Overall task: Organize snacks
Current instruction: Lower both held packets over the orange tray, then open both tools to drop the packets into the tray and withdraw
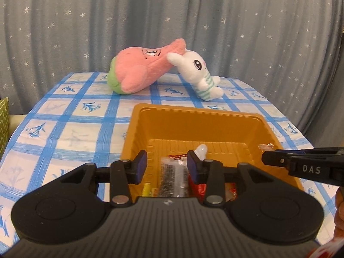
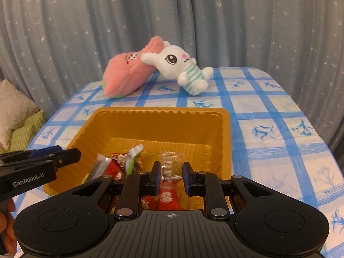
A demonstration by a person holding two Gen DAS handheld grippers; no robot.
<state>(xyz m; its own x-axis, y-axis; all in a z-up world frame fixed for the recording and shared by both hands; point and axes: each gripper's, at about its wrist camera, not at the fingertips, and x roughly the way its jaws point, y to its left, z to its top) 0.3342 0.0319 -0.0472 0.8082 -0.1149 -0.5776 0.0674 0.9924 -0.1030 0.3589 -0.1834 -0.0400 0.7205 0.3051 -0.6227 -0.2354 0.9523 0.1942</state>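
An orange plastic tray sits on the blue-checked tablecloth and holds several wrapped snacks. It also shows in the right wrist view, where the snacks lie at its near left. My left gripper is open above the tray's near edge, with a dark snack pack below the gap. My right gripper is open over the tray's near side, with a clear candy wrapper lying between and beyond its fingers. The right gripper's side shows at the right of the left wrist view.
A pink plush and a white rabbit plush lie at the table's far side, before a starred grey curtain. A green patterned cushion and a beige pillow sit off the table's left edge.
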